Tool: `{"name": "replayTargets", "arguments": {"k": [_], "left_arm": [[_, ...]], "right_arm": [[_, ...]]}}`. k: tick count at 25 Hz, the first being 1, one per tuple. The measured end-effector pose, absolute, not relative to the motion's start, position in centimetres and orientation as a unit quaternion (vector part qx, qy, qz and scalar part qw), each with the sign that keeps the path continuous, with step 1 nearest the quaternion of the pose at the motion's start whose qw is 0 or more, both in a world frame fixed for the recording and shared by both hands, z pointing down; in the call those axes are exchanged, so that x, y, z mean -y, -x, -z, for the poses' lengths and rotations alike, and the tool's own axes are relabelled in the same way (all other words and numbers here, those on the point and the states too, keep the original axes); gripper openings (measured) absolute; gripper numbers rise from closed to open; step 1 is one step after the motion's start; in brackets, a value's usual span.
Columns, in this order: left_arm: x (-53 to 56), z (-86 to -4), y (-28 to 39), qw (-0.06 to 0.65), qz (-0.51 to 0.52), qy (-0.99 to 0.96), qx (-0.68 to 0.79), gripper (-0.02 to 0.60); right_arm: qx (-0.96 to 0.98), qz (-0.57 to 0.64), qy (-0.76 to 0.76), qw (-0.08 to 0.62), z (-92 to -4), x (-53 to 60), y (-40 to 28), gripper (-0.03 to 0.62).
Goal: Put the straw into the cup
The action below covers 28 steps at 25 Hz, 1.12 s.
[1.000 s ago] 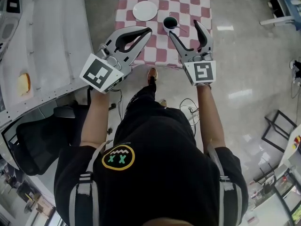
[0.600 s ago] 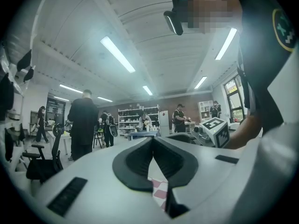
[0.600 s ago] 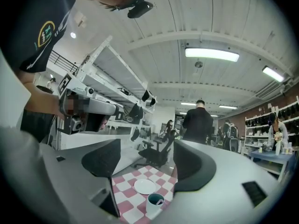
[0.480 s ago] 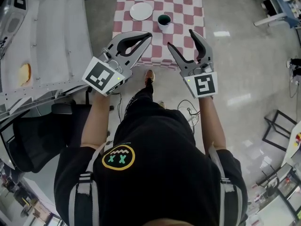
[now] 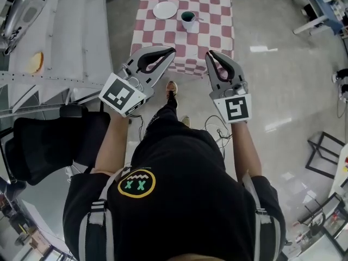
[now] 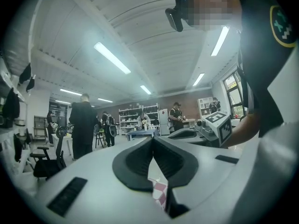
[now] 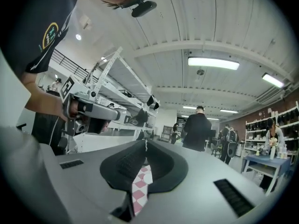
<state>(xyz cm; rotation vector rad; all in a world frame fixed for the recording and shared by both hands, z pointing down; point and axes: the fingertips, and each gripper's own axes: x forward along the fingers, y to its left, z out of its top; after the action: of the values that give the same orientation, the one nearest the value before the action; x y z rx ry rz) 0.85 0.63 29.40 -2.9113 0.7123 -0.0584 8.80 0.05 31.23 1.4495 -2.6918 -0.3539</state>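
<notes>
Right gripper [image 5: 211, 54]: jaws just closed, tips together, nothing between them. Left gripper [image 5: 172, 50]: tips touching, empty. Both are level, short of the checkered table [image 5: 217, 37]. Cup [image 5: 188, 19] stands there beside a white plate [image 5: 165, 9], well apart from both grippers. Looks like the straw [image 5: 199, 19] at its rim.

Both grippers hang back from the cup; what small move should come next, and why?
Probably just lower both and stop. The left gripper is shut and empty, the right gripper has just closed on nothing, and both are short of the cup, where a thin straw seems to lean out.
</notes>
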Motion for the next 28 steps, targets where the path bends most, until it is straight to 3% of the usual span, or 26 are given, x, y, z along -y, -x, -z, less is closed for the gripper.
{"name": "replayTargets", "arguments": {"k": [12, 28], "left_arm": [[-7.0, -28.7, -0.4, 0.072, 0.023, 0.967, -0.245, 0.018], [-6.5, -28.4, 3.7, 0.065, 0.014, 0.969, -0.239, 0.018]], "right_arm": [[0.882, 0.073, -0.465, 0.024, -31.1, -7.8, -9.0, 0.021], [0.876, 0.075, -0.476, 0.038, -30.8, -7.6, -5.3, 0.02]]}}
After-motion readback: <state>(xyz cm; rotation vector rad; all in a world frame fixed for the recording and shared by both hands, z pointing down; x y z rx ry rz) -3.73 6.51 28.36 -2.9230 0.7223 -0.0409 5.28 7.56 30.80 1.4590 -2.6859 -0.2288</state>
